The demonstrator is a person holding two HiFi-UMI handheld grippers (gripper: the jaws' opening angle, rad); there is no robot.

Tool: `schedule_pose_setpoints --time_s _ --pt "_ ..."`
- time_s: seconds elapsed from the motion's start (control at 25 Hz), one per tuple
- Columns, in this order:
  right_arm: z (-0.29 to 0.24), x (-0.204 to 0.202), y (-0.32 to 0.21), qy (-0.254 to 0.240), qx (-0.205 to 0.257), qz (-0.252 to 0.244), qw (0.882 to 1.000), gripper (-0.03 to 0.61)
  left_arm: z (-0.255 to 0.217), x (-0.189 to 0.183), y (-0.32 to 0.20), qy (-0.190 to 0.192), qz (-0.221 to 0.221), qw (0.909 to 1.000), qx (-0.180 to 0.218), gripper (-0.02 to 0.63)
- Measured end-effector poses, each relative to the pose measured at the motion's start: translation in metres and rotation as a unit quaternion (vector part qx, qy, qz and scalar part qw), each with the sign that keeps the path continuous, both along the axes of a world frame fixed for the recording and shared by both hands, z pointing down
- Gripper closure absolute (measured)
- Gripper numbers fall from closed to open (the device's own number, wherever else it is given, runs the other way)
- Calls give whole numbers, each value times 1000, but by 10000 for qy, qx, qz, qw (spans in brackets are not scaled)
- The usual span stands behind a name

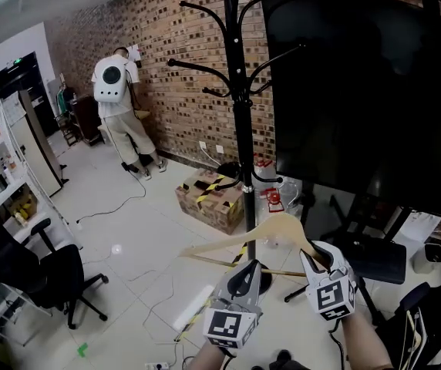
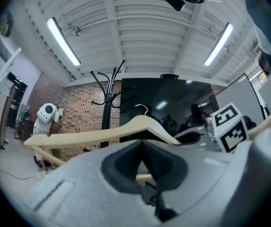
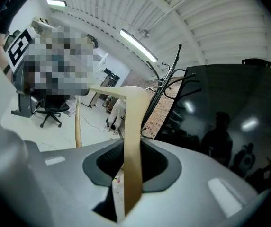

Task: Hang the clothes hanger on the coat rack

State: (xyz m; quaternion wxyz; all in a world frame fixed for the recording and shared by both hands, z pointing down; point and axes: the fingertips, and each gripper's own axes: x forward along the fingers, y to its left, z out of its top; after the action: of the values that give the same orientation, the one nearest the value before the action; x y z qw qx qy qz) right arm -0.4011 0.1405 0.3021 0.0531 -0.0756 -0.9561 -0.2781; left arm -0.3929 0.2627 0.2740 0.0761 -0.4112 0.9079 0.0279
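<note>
So both claws have the wooden hanger clamped, and it's up in the air in front of the coat rack, down near the lower part of the pole and well below the curved arms. The left claw is nearly closed on the thin bottom bar, and the right claw is pinched onto one flat shoulder with the jaws partway apart, since that piece is wider. Biggest worry imo is that thin bar: it's round, so the hanger could twist in the left grip on the way up and leave the metal hook pointing the wrong way. The hook is small and the rack arms are skinny, so it would be easy to miss one or catch only the tip and have the hanger slide off once both grips let go. The big black screen sits just right of the rack, so a wide swing could clip it. The only container I see is a cardboard box on the floor by the rack base. It's taped shut, so I can't tell what's inside.
</note>
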Motion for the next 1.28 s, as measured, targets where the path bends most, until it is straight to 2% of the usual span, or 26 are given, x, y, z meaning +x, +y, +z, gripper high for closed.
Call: schedule_pose_setpoints --time_s 0.24,0.36,0.64,1.0,1.28 --pt "-4 -34 12 -68 35 -245 9997 486 4 -23 13 101 -173 9998 -41 609" --pt "-12 -58 14 -163 135 -367 9991 486 -15 -45 18 80 -326 9994 65 609" --pt "-56 -119 22 -530 159 -717 9959 486 -48 -105 15 -326 -667 9972 54 609" --pt "-83 -163 38 -609 272 -1146 9912 486 -70 -142 8 -408 -912 9949 140 609" --pt "-96 -185 49 -660 277 -925 9931 486 -75 -168 29 -421 -855 9952 228 609"
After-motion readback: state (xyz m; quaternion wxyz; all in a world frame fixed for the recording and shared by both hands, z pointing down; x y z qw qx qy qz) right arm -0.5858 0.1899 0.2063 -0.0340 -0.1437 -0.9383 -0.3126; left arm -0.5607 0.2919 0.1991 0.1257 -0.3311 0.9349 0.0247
